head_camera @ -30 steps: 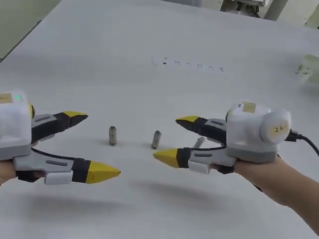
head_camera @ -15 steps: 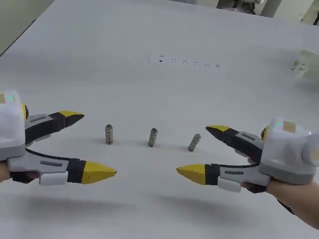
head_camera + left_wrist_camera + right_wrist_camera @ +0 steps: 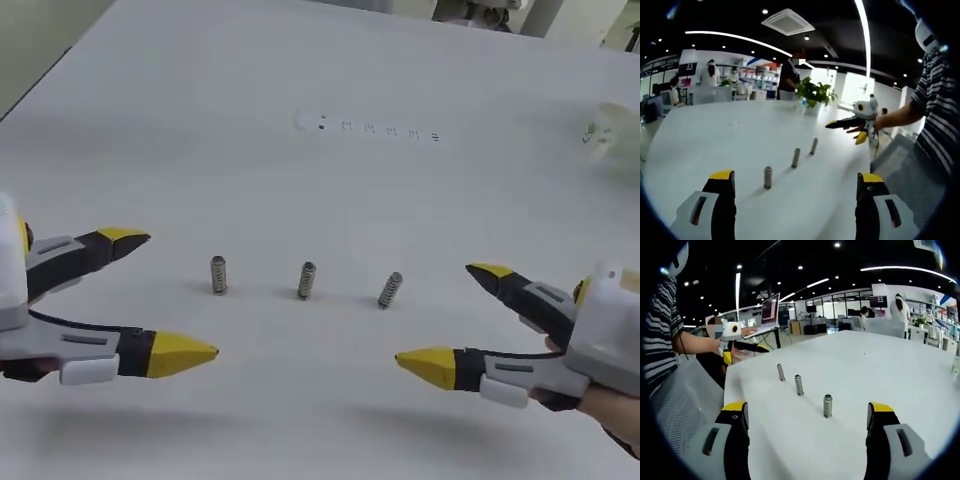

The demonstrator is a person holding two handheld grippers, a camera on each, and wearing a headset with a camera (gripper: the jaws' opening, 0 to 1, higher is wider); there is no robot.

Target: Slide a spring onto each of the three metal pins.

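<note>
Currently, the left gripper (image 3: 172, 294) is hovering over the tabletop (image 3: 200, 120) toward its near left corner. Its yellow-tipped jaws are standing wide apart and gripping nothing. The right gripper (image 3: 444, 314) is hovering toward the near right corner with its jaws likewise spread and empty. Both grippers are pointing inward, facing one another across the work.

Between them three springs (image 3: 307, 281) are standing in a row that is running parallel with the near edge, spaced apart from one another. The row is touching neither gripper and sitting clear of both sets of jaws. The two springs closer to the left gripper are standing upright, while the end spring (image 3: 389, 290) beside the right gripper is leaning slightly. Whether a pin is sitting inside each coil is too fine to tell.

In the left gripper view the row is receding away from the jaws toward the opposite gripper. In the right gripper view the same row is receding the other way. A line of small dark marks (image 3: 370, 128) is lying further back toward the far edge, and a pale, blurred object (image 3: 600, 135) is resting near the far right corner. A person in a striped shirt (image 3: 935, 100) is holding both grippers.
</note>
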